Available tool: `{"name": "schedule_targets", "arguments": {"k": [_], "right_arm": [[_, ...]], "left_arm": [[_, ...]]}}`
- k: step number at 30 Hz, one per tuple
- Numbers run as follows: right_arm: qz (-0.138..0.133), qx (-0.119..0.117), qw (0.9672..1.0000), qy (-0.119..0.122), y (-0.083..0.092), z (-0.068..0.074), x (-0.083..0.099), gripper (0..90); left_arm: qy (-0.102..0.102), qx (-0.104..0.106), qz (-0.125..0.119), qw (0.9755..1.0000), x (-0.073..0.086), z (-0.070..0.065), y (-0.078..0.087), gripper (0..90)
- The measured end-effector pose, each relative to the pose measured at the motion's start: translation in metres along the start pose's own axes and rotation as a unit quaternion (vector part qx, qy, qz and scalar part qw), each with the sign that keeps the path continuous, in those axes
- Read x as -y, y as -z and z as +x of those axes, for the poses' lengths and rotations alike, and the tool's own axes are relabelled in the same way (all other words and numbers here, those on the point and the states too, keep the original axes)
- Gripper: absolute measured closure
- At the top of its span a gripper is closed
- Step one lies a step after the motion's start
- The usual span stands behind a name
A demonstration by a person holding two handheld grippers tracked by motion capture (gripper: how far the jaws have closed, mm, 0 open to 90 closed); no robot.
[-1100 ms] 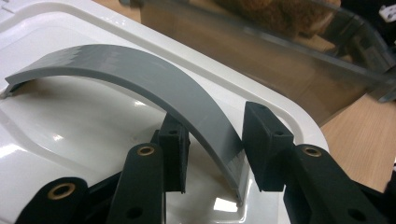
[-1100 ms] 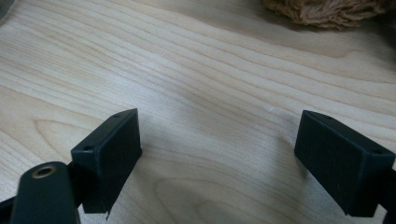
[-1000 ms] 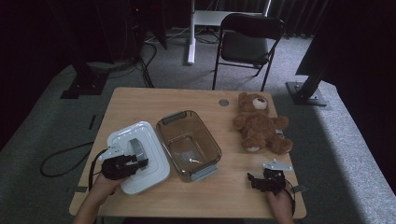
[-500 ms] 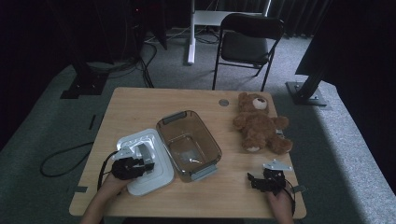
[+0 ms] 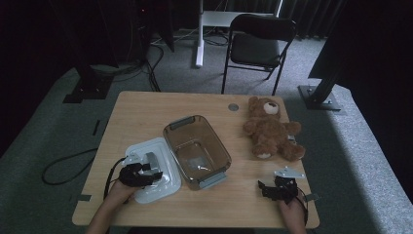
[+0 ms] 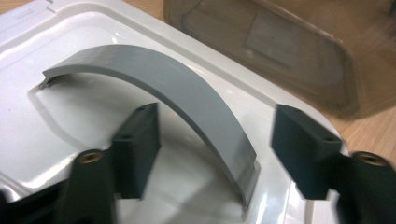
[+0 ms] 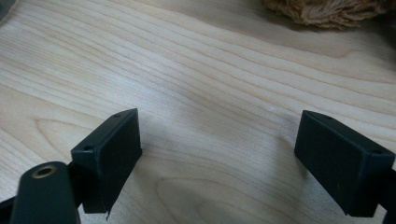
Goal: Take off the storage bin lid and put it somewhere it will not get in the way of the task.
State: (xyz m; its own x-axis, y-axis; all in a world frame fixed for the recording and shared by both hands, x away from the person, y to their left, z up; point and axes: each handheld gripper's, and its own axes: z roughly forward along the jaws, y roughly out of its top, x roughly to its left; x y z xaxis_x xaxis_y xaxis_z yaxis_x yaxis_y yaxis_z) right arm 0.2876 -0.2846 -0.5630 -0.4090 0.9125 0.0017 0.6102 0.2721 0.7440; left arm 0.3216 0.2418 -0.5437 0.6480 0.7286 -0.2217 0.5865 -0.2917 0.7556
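Observation:
A white lid (image 5: 168, 168) with a curved grey handle (image 6: 177, 84) lies flat on the table, left of a clear brown container (image 5: 197, 151). My left gripper (image 5: 148, 173) rests over the lid (image 6: 56, 121). Its jaws have just been opening and now stand on either side of the handle without pressing it, as the left gripper view (image 6: 219, 149) shows. A brown teddy bear (image 5: 270, 129) lies at the right. Near the front right edge my right gripper (image 5: 267, 187) stands open over bare wood (image 7: 224, 158), with the bear's fur (image 7: 322, 11) beyond it.
The container (image 6: 289, 42) is close to the lid's far edge. A small metal disc (image 5: 233, 107) sits in the tabletop near the bear's head. Behind the table stand a black chair (image 5: 260, 48) and dark stands, and a cable (image 5: 63, 165) lies on the floor at the left.
The left gripper has sunk with the lid, which now lies flat on the table. Its jaws have parted from the grey handle. The right gripper has kept still.

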Motion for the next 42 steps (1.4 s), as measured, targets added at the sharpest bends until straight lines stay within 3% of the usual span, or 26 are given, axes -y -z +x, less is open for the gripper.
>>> {"name": "schedule_targets", "arguments": {"k": [5, 6, 15, 19, 22, 23, 26, 27, 29, 33, 37, 40, 41, 42], "right_arm": [[0.000, 0.000, 1.0000, 0.000, 0.000, 0.000, 0.000, 13.7], [0.001, 0.000, 1.0000, 0.000, 0.000, 0.000, 0.000, 13.7], [0.000, 0.000, 1.0000, 0.000, 0.000, 0.000, 0.000, 13.7], [0.000, 0.000, 1.0000, -0.001, 0.000, 0.000, 0.000, 13.7], [0.000, 0.000, 1.0000, -0.001, 0.000, 0.000, 0.000, 13.7], [0.000, 0.000, 1.0000, -0.001, 0.000, 0.000, 0.000, 13.7], [0.000, 0.001, 1.0000, -0.002, 0.000, 0.000, 0.000, 13.7], [0.000, 0.000, 1.0000, -0.002, 0.000, 0.000, 0.000, 13.6], [0.000, 0.000, 1.0000, -0.002, 0.000, 0.000, 0.000, 13.6], [0.000, 0.001, 1.0000, -0.001, 0.000, 0.000, 0.000, 13.6], [-0.002, -0.004, 1.0000, -0.006, 0.000, -0.002, 0.000, 13.6], [-0.006, -0.011, 0.9999, -0.003, 0.004, -0.003, 0.000, 13.7], [-0.006, -0.011, 0.9999, -0.003, 0.004, -0.003, 0.000, 13.7], [-0.009, -0.015, 0.9998, -0.003, 0.007, -0.003, 0.000, 14.0]], "left_arm": [[0.001, -0.006, -0.014, 0.9999, 0.001, 0.001, 0.007, 24.1], [0.001, -0.021, -0.016, 0.9996, 0.002, 0.002, 0.010, 24.1], [0.005, -0.061, -0.027, 0.9978, 0.004, 0.003, 0.025, 14.2], [-0.001, -0.091, -0.025, 0.9955, 0.008, 0.004, 0.031, 11.1], [-0.004, -0.120, -0.024, 0.9925, 0.011, 0.006, 0.036, 10.2], [0.004, -0.128, -0.027, 0.9913, 0.013, 0.007, 0.039, 9.7], [0.018, -0.144, -0.028, 0.9890, 0.017, 0.011, 0.047, 8.3], [0.020, -0.143, -0.022, 0.9893, 0.018, 0.013, 0.048, 2.0], [0.026, -0.149, -0.022, 0.9883, 0.019, 0.014, 0.051, 1.0], [0.041, -0.178, -0.006, 0.9832, 0.030, 0.020, 0.059, 1.0], [0.061, -0.207, 0.005, 0.9764, 0.040, 0.026, 0.064, 1.0], [0.071, -0.221, 0.008, 0.9727, 0.047, 0.029, 0.068, 1.0], [0.071, -0.221, 0.008, 0.9727, 0.047, 0.029, 0.068, 1.1], [0.075, -0.230, 0.015, 0.9702, 0.051, 0.031, 0.071, 1.1]]}}
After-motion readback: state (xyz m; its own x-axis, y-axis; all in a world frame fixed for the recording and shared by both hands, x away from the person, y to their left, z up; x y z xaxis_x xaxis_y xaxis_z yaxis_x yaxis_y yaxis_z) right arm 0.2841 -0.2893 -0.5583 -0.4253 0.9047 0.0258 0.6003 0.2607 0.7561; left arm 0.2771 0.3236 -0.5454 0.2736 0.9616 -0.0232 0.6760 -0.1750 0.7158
